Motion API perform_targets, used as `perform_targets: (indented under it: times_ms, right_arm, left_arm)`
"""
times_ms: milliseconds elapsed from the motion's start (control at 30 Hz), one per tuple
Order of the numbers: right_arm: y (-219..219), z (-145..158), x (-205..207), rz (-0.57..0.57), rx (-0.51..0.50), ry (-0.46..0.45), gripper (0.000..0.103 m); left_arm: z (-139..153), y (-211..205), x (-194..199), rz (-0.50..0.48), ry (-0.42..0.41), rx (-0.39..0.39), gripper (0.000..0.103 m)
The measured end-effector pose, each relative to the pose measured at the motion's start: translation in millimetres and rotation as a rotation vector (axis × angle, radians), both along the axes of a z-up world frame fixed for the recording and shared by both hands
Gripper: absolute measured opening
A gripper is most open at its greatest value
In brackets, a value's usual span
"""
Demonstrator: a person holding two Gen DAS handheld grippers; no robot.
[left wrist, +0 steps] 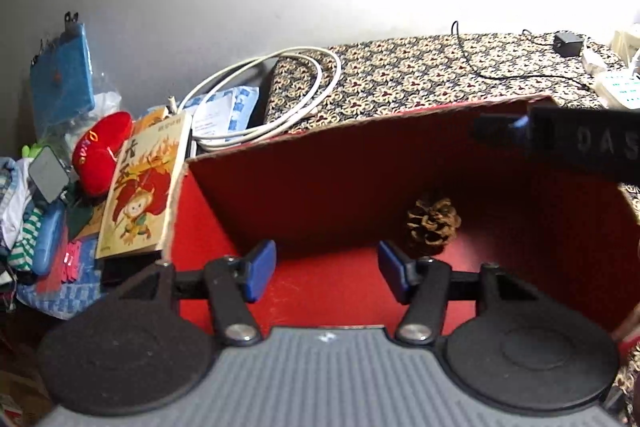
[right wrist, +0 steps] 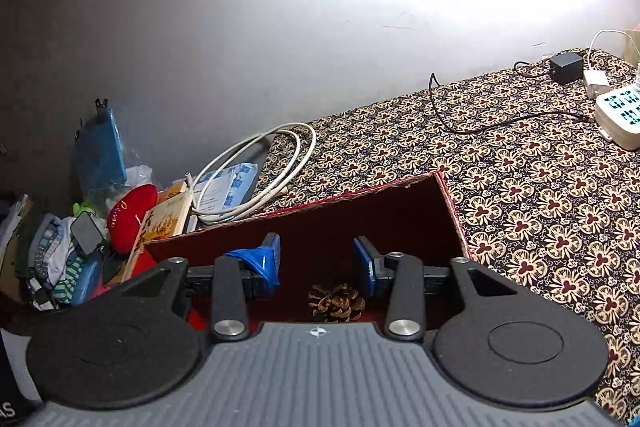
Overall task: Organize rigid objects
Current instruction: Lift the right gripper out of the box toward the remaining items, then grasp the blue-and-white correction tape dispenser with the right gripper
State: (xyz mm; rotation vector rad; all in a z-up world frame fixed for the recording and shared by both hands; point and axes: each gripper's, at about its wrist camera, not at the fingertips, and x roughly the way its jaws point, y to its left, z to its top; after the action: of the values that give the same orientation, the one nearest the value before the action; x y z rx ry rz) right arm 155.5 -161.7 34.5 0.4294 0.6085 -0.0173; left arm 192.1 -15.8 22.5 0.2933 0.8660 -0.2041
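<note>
Your left gripper [left wrist: 326, 275]: jaws apart, empty, poised over red cardboard box [left wrist: 304, 183]. Your right gripper [right wrist: 316, 269]: jaws apart, empty, above same box. Pine cone [left wrist: 432, 223] lies inside on box floor, near far wall; judged already sorted. Storybook [left wrist: 140, 195] leans outside left wall, likely next.

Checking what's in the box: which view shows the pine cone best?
The left wrist view: the pine cone sits whole and unobstructed on the red box floor. In the right wrist view it is partly cut off by the gripper body, between the open fingers.
</note>
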Motion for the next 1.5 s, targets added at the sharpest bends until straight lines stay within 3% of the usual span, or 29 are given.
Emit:
perform_targets:
  times_ms: [367,767,933,1133,1300,1500]
  right_arm:
    - [-2,18,-60,-0.001,-0.003,-0.068,0.025]
    - [-1,16,-107,0.007,-0.016,-0.066,0.026]
    - [-12,6,-127,0.008,0.010,-0.017,0.026]
    - [-25,-25,-147,0.001,0.100,0.108,0.026]
    - [-19,-47,-154,0.025,0.147,0.189,0.025]
    - [-13,-66,-157,0.073,0.198,0.254,0.025]
  left_arm:
    - [30,-4,-65,-0.056,-0.044,-0.016,0.068]
    - [36,2,-123,-0.102,-0.069,-0.033,0.072]
    - [28,16,-141,-0.128,-0.067,-0.053,0.072]
    - [2,34,-163,-0.208,-0.010,-0.125,0.073]
    - [-19,29,-189,-0.318,0.046,-0.176,0.075]
    - [-40,8,-201,-0.393,0.088,-0.177,0.074]
